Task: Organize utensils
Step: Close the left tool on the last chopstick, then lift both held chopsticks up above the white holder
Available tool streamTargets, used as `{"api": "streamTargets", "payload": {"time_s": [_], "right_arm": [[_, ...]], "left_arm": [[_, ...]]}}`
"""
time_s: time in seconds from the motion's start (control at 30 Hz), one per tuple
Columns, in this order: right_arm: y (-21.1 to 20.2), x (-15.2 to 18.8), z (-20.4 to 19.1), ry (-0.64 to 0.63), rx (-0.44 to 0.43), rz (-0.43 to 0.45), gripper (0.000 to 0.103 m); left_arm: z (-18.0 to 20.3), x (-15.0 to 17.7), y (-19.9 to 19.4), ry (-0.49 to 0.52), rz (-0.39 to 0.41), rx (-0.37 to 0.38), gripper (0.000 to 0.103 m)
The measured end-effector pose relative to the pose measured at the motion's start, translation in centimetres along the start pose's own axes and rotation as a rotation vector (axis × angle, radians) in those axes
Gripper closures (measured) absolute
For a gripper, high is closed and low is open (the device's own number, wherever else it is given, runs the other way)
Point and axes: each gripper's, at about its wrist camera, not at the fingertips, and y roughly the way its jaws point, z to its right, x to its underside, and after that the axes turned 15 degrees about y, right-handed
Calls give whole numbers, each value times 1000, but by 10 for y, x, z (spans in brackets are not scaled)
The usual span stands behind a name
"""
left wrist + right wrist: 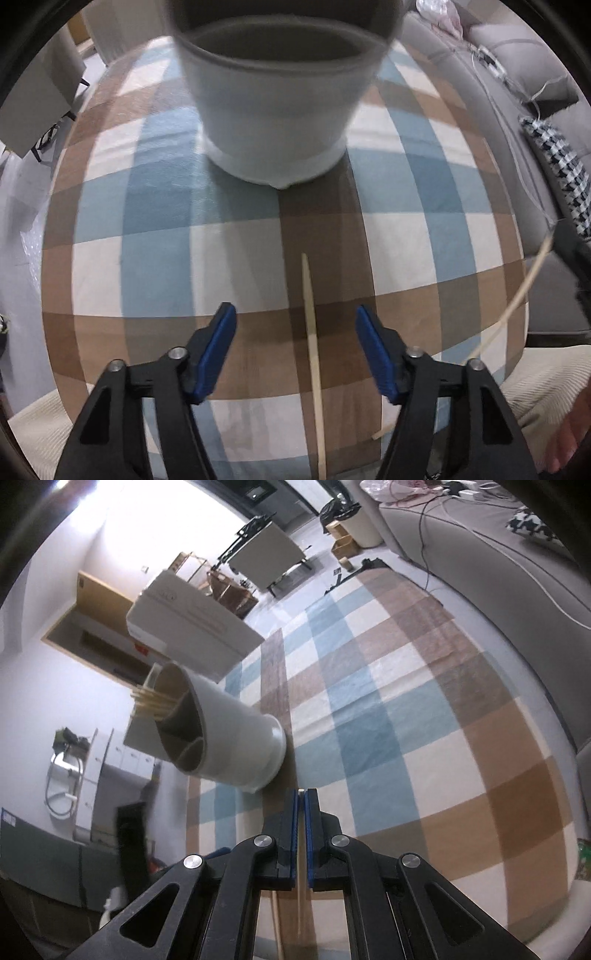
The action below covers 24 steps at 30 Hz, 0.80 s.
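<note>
The left gripper (295,332) hangs released over a thin wooden chopstick (312,354) lying on the smooth checked tablecloth (155,206), open cloth reaching the round white holder (277,122), while the right gripper (301,794) clenches another chopstick (300,893).

No readable text, labels or numbers.

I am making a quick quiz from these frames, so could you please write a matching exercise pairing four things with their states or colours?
Things:
1. left gripper
2. right gripper
3. utensil holder
4. tablecloth

States:
A. checked blue, brown and cream
B. white, with chopsticks in one compartment
C. open over a chopstick lying on the cloth
D. shut on a chopstick

Pairs: 1-C, 2-D, 3-B, 4-A
</note>
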Motion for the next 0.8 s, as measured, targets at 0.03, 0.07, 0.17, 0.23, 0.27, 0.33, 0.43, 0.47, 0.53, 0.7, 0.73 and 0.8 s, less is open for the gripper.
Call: {"api": "streamTargets", "payload": {"time_s": [0.03,0.07,0.17,0.23,0.27,0.33,0.43,0.47,0.53,0.7,0.73,0.8], "right_arm": [[-3,-1,1,3,-4,5,100],[-5,-2,2,5,-7,10,100],[-9,-4,4,10,-15,22,100],[-13,-6,4,6,-19,34,100],[-15,-7,4,5,-23,40,100],[-16,-8,5,7,-25,47,100],[-16,-8,6,8,-23,48,100],[-16,-8,6,6,-23,48,100],[-17,-7,3,-8,-23,57,100],[-18,-1,-5,-64,-3,69,100],[-19,0,-7,-74,-1,70,100],[-19,3,-11,-94,0,73,100]], "left_arm": [[3,-1,5,5,-23,1,49],[5,-3,11,8,-50,3,56],[10,-3,21,2,-99,-30,66],[17,-5,23,28,-119,-68,67],[20,-6,25,40,-129,-85,71],[26,-10,25,48,-125,-79,97],[30,-15,27,43,-130,-80,102],[31,-16,28,43,-127,-78,102],[33,-17,27,46,-114,-79,102],[29,-10,-12,36,63,-92,102],[29,-9,-20,32,94,-96,102],[27,-4,-42,24,182,-92,102]]}}
